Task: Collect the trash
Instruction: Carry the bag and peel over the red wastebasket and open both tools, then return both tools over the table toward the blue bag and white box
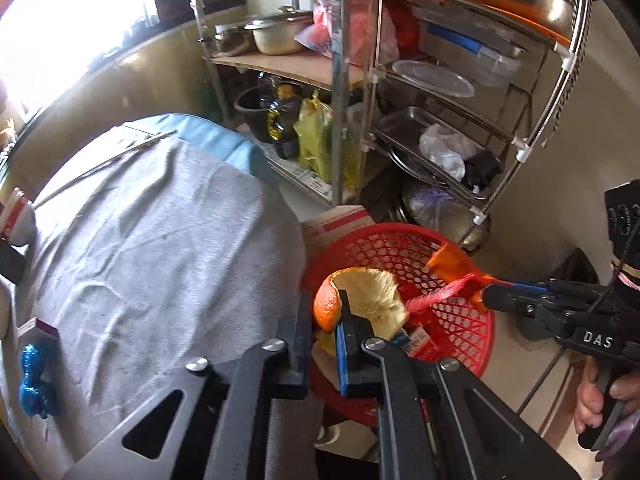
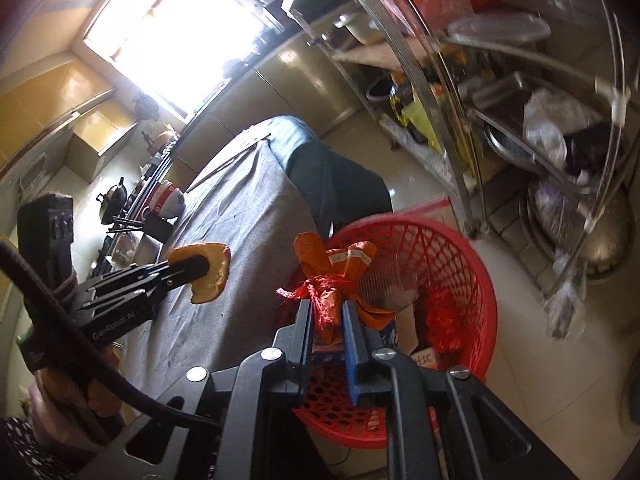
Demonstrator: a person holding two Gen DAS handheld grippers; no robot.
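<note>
Two pieces of trash are in my fingers, one in each hand. My left gripper [image 1: 324,320] has its fingers clamped on an orange peel [image 1: 360,300], and my right gripper [image 2: 326,316] has its fingers clamped on a bundle of red net and orange wrapper [image 2: 332,280]. Both hang above the red basket [image 2: 460,264], which stands on the floor just beside the counter [image 1: 160,240] with the grey cloth and already holds some packaging.

What can go wrong, in my judgement: the peel is held only at its edge, with little margin. In the right wrist view it hangs more over the cloth than over the basket, so if I let go too early it will land on the counter or the floor. The net bundle is soft and stringy (it may catch on a blue pad and not fall when I open). Also, both grippers are near to each other above the same opening, so they may collide.

The left wrist view shows a blue crumpled thing [image 1: 34,380] near the counter's edge, possibly more trash, which the right view does not show. The right wrist view shows the bowls [image 2: 166,200] at the far side of the counter and how deep the basket is.
</note>
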